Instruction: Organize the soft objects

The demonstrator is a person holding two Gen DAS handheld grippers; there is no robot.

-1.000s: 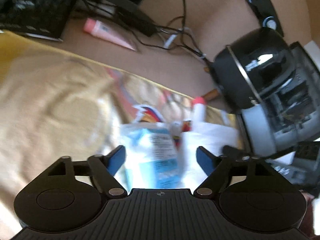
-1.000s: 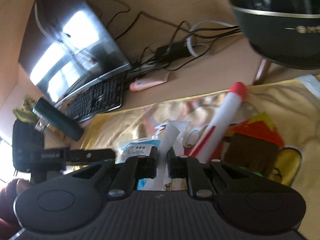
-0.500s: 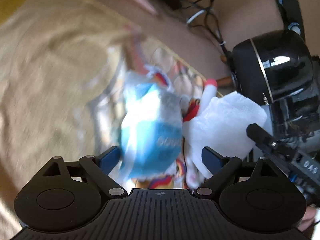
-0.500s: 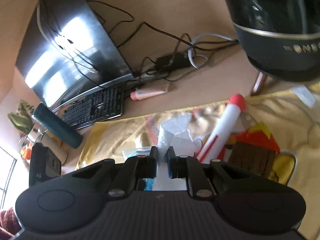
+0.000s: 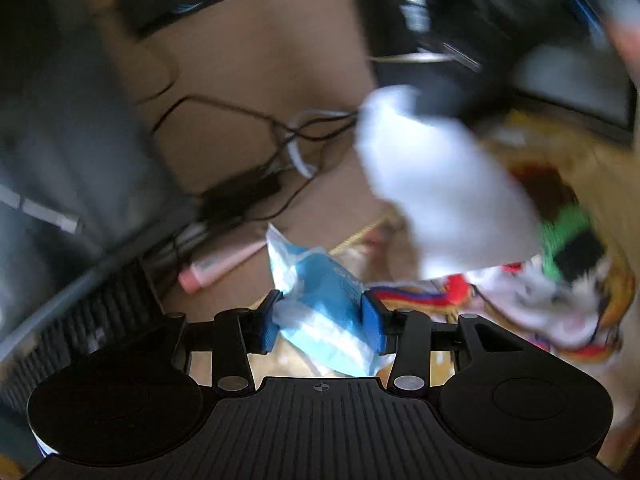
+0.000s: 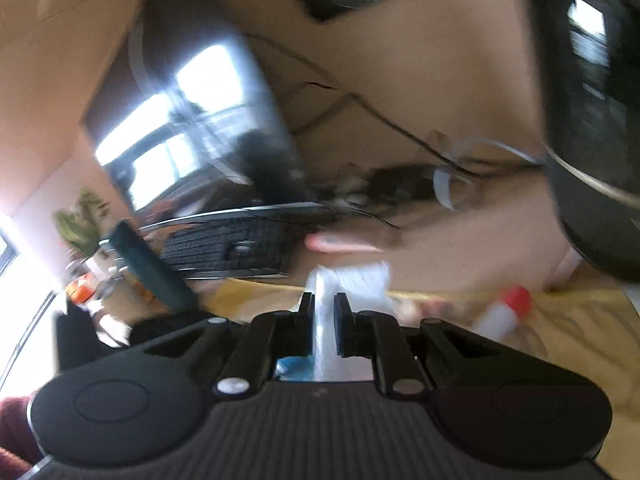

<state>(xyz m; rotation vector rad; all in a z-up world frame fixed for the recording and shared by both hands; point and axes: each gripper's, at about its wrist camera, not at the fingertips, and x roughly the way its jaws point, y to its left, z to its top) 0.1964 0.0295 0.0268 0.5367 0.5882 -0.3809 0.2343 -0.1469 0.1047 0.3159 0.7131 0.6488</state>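
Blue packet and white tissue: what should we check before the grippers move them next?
1. Left gripper shut on the blue packet: ok, pads press both sides.
2. Packet held squarely: not ok, it sits tilted, one end sticking up past the pads.
3. Right gripper shut on the tissue: ok, pinched in a narrow gap.
4. Tissue off the cloth: ok, it hangs in the air in the left view.
5. Where to put them: cannot tell, no bin or box shows.
6. Sharp view: not ok, both pictures are blurred.
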